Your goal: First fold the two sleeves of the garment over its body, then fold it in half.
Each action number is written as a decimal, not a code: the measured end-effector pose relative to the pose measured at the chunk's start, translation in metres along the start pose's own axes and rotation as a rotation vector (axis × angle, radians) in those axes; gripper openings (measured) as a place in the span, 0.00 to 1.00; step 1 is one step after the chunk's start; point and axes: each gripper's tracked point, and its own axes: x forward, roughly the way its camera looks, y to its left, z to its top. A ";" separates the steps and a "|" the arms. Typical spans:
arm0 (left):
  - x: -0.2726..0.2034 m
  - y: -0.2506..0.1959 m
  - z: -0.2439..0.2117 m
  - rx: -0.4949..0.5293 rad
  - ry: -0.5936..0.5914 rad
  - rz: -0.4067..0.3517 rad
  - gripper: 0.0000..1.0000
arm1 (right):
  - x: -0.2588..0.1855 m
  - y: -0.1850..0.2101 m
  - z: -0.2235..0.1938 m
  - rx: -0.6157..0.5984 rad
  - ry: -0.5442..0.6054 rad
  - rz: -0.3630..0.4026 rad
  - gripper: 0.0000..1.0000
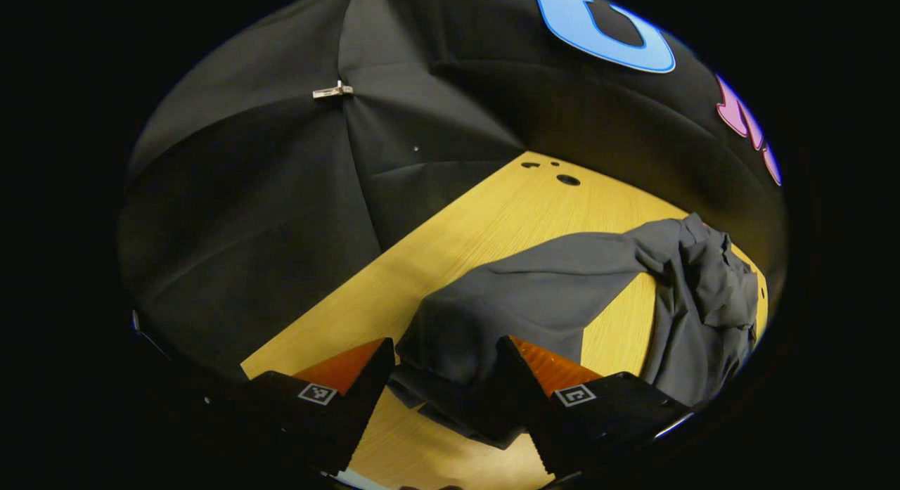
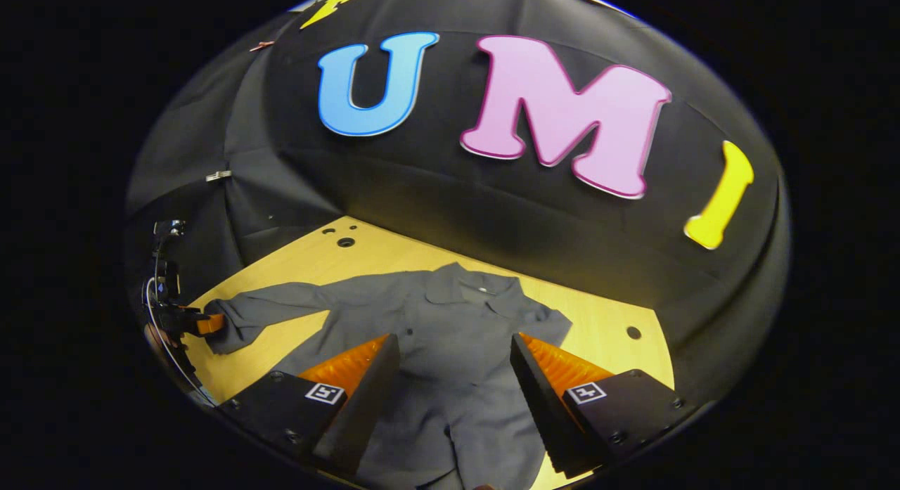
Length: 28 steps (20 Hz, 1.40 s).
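Observation:
A dark grey collared shirt (image 2: 450, 314) lies on the wooden table (image 2: 605, 321), collar toward the wall. One long sleeve (image 2: 274, 300) stretches out to the left in the right gripper view. My left gripper (image 1: 446, 349) is open, with that sleeve's cuff (image 1: 457, 377) bunched between its spread fingers; the sleeve (image 1: 548, 286) runs back to the rumpled body (image 1: 703, 300). In the right gripper view the left gripper (image 2: 204, 326) sits at the sleeve's end. My right gripper (image 2: 455, 342) hangs open over the shirt's body, fingers wide on either side of it, pressing on nothing.
Black cloth walls close the booth on the far and left sides. A metal clip (image 1: 332, 91) pins the cloth at the corner. Small round holes (image 2: 345, 242) mark the table's back corner, and another hole (image 2: 633, 332) lies right of the shirt.

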 end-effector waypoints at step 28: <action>-0.037 -0.084 0.072 0.170 -0.040 -0.151 0.05 | -0.074 -0.131 -0.039 0.175 -0.015 -0.162 0.98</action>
